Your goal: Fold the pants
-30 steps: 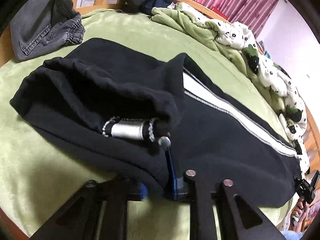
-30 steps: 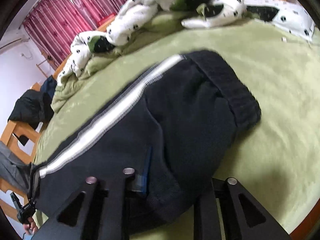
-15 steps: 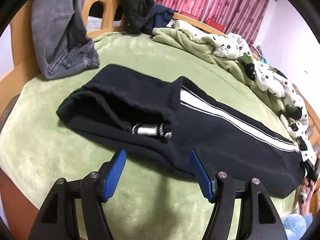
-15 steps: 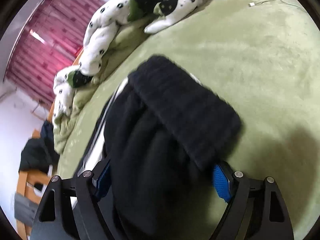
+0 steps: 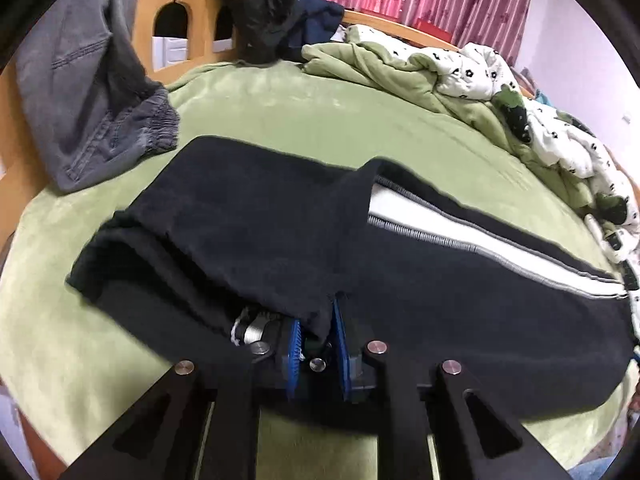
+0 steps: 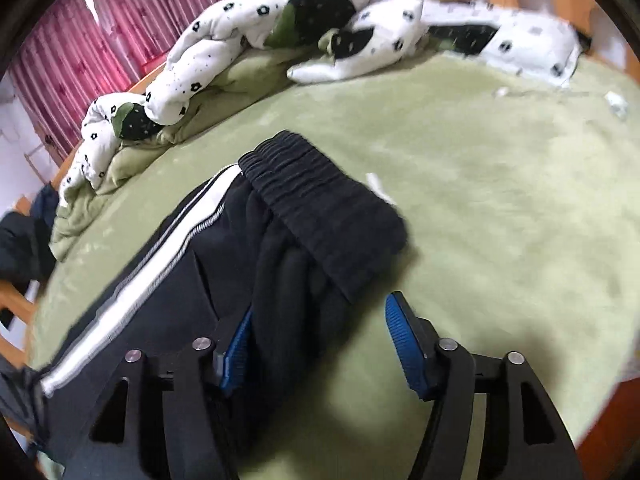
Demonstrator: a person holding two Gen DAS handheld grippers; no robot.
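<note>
Black pants with a white side stripe lie along the green bed. In the left wrist view my left gripper is at their near edge beside the silver-tipped drawstring. Its jaws are closing and the blue pads pinch a fold of black cloth. In the right wrist view the other end of the pants shows, with its ribbed band. My right gripper straddles bunched cloth below that band. Its jaws are closing, the left pad against the cloth, the right pad apart from it over the blanket.
Green blanket covers the bed. Grey jeans hang over the wooden frame at the back left, dark clothes beside them. A bunched green and white flowered quilt lines the far side. Small white scraps lie far right.
My left gripper, open short of the pants half a second ago, has moved in and shut on their near edge. My right gripper let go of the cloth and now stands around the end.
</note>
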